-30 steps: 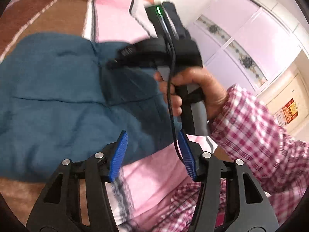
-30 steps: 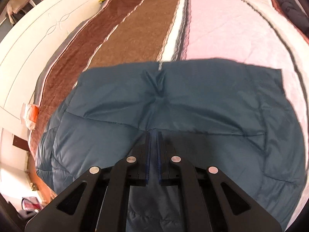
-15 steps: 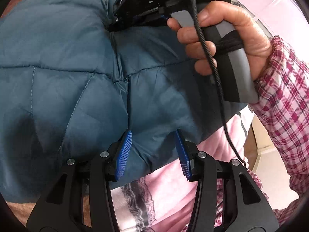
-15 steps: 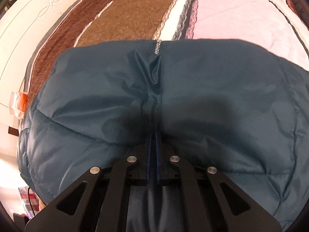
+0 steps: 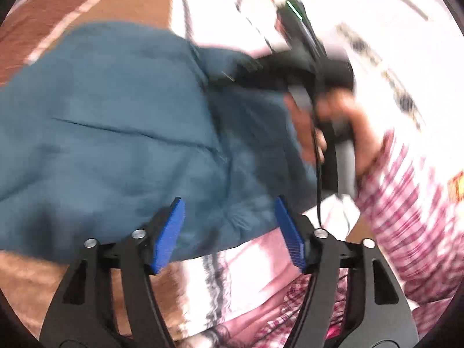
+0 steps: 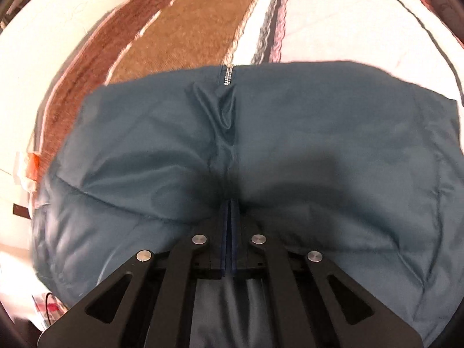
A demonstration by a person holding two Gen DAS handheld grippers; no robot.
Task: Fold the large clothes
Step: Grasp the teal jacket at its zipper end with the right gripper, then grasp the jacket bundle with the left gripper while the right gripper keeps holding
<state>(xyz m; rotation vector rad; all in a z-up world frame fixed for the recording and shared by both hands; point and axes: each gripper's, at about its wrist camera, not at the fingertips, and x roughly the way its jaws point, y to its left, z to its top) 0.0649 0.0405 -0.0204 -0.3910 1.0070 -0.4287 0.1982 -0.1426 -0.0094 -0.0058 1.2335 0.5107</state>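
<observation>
**Teal jacket flat on the striped bed, one pair of tongs shut, one spreading**

The quilted dark-teal padded jacket lies spread across the brown, white and pink striped bedspread, its silver zipper end at the far hem. The right gripper points down at the jacket's centre seam, blue pads together; whether fabric is pinched between them is hard to tell. Over on the blurred left view, the left gripper is opening, its blue pads wide apart above the jacket's near edge, nothing pressed between them. A hand in a pink checked sleeve grips the right tool's handle.
</observation>
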